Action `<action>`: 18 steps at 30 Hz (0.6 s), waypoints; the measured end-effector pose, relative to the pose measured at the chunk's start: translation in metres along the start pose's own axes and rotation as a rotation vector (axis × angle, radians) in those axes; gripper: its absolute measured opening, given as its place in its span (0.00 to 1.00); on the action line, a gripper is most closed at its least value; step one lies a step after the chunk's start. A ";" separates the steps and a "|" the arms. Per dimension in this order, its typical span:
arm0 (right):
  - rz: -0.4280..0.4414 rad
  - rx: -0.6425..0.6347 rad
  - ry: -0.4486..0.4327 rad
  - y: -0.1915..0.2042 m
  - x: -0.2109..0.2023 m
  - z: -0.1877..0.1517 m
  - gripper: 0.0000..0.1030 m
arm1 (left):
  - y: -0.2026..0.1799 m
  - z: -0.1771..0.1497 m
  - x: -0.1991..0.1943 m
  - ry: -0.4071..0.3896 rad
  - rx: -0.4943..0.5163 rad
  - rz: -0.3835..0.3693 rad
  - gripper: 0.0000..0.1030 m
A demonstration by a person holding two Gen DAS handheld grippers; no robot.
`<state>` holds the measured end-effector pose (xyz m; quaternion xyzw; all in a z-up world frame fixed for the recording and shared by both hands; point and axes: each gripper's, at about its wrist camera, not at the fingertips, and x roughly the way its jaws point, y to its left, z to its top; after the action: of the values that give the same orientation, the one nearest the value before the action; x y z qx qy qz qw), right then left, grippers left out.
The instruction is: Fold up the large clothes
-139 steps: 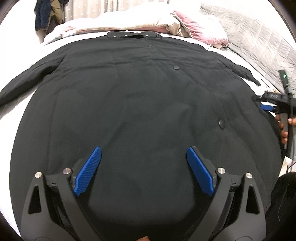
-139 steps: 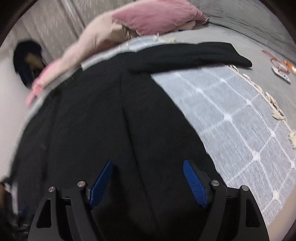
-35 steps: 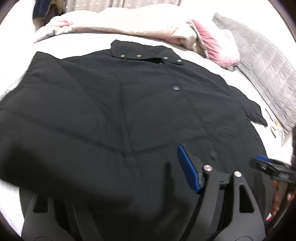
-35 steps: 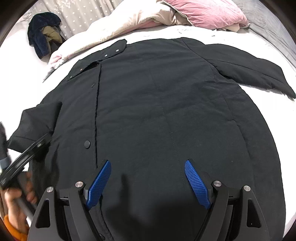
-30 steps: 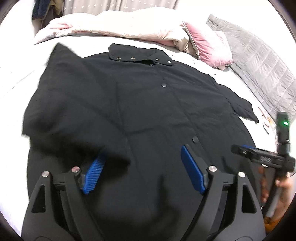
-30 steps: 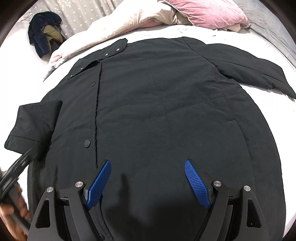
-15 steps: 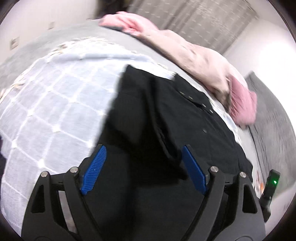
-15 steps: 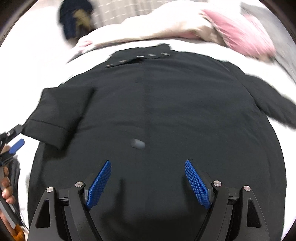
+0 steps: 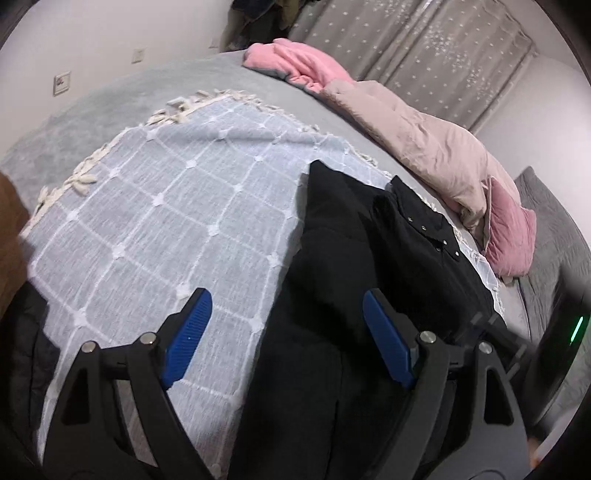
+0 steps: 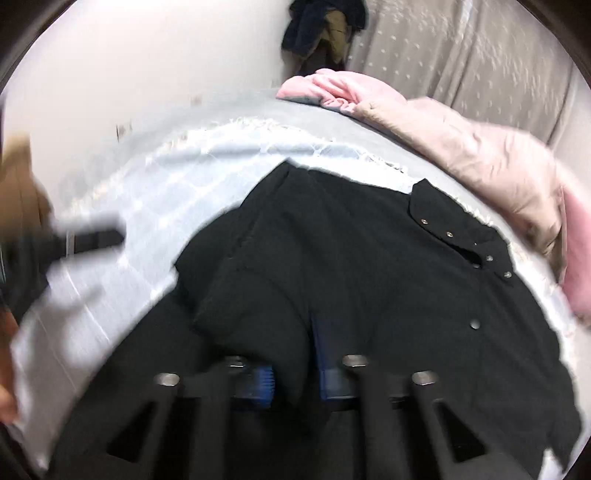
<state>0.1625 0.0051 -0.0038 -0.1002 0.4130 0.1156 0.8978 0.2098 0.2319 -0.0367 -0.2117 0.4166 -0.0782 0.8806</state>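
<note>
A large black coat (image 9: pixel 369 258) lies flat on the bed, its snap collar (image 10: pixel 461 229) at the far end. One sleeve (image 10: pixel 251 306) is folded in over the body. My left gripper (image 9: pixel 286 332) is open above the coat's side edge, one pad over the blanket and the other over black cloth, gripping nothing. My right gripper (image 10: pixel 293 373) is blurred; its jaws are closing and stand almost together, with a fold of the coat's fabric pinched between the blue pads by the sleeve end. The right gripper's body with its green light (image 9: pixel 570 332) shows at the left view's right edge.
A pale blue checked blanket (image 9: pixel 166 206) with a fringe covers the bed under the coat. A pink duvet (image 9: pixel 424 147) and pink pillow (image 9: pixel 509 236) are heaped along the far side. A grey quilt (image 9: pixel 554 229) lies at the right. Dark clothes (image 10: pixel 321 26) hang in the corner.
Both views have swung over to the coat's side with the folded-in sleeve. The right jaws went from wide apart to nearly together on black cloth. The left jaws stayed wide.
</note>
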 end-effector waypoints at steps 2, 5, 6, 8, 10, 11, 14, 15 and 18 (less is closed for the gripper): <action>-0.034 0.082 -0.082 -0.036 -0.017 0.010 0.12 | -0.003 0.001 0.004 -0.016 0.013 -0.030 0.81; -0.045 0.221 -0.175 -0.097 -0.039 0.009 0.11 | -0.010 0.003 0.018 -0.037 0.040 -0.094 0.67; -0.048 0.270 -0.196 -0.119 -0.043 0.003 0.11 | -0.014 0.003 0.024 -0.043 0.054 -0.116 0.61; -0.065 0.385 -0.176 -0.158 -0.041 -0.017 0.12 | -0.020 0.002 0.035 -0.048 0.074 -0.142 0.55; -0.030 0.507 -0.109 -0.188 -0.029 -0.040 0.21 | -0.027 0.000 0.052 -0.027 0.094 -0.158 0.51; -0.002 0.578 -0.037 -0.205 -0.016 -0.061 0.25 | -0.029 -0.001 0.056 -0.014 0.098 -0.151 0.47; 0.012 0.670 0.097 -0.226 0.003 -0.105 0.38 | -0.035 -0.003 0.065 0.000 0.089 -0.167 0.39; 0.009 0.681 0.101 -0.231 0.005 -0.115 0.38 | -0.037 -0.002 0.062 -0.017 0.083 -0.194 0.39; 0.058 0.723 0.066 -0.243 -0.003 -0.124 0.42 | -0.044 -0.002 0.058 -0.054 0.107 -0.237 0.32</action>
<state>0.1418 -0.2613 -0.0604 0.2317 0.4586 -0.0158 0.8578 0.2470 0.1736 -0.0597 -0.2142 0.3600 -0.1979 0.8862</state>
